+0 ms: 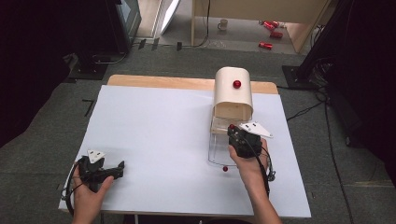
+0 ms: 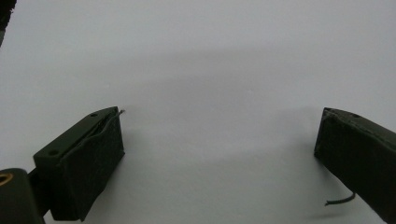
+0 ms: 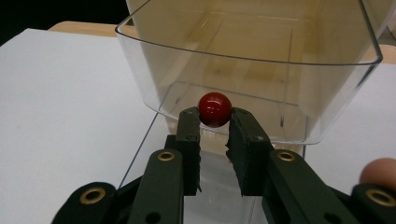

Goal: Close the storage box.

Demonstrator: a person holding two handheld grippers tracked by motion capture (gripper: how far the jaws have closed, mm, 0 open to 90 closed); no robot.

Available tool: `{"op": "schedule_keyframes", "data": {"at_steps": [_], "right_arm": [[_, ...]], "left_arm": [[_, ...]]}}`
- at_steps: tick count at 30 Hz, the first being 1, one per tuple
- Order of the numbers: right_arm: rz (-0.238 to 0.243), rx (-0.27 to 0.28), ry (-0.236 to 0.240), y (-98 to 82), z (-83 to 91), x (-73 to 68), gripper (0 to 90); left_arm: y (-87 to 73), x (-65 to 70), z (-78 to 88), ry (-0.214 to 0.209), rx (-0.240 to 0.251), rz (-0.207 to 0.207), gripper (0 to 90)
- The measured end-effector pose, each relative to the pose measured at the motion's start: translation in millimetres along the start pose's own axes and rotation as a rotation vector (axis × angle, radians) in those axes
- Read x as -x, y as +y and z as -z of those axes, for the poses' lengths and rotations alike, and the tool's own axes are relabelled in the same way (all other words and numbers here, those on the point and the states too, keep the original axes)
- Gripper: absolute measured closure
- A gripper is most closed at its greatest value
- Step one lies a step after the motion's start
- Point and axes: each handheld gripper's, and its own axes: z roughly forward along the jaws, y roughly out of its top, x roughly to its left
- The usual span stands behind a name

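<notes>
On the left we see the left gripper (image 1: 122, 164) resting low on the white table (image 1: 154, 140), well apart from everything else; its jaws stand wide apart with only bare white surface between them. Its black pads look rough, and a thin wire curls off each one.

Moving right, the right gripper (image 3: 215, 120) is clenched on a small red knob (image 3: 215, 109), glossy and round, pinched between the tips of its serrated black fingers (image 3: 189, 128). The knob sits on the curved front lip of a clear plastic drawer (image 3: 336, 88), which extends out of a pale, round-topped wooden box (image 1: 232, 93) bearing a second red knob (image 1: 237, 84). In the high view the hand (image 1: 247, 161) hides much of the drawer, and we cannot tell what the small red ball (image 1: 225, 168) beside it on the table belongs to.
</notes>
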Motion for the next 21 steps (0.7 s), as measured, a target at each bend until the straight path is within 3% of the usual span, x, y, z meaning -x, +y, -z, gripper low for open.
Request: {"op": "schedule_keyframes", "data": {"at_steps": [21], "right_arm": [[-0.004, 0.004, -0.011, 6.6, -12.0, 5.0, 75.9]], "left_arm": [[0.0, 0.1, -0.1, 0.001, 0.002, 0.002, 1.2]]}}
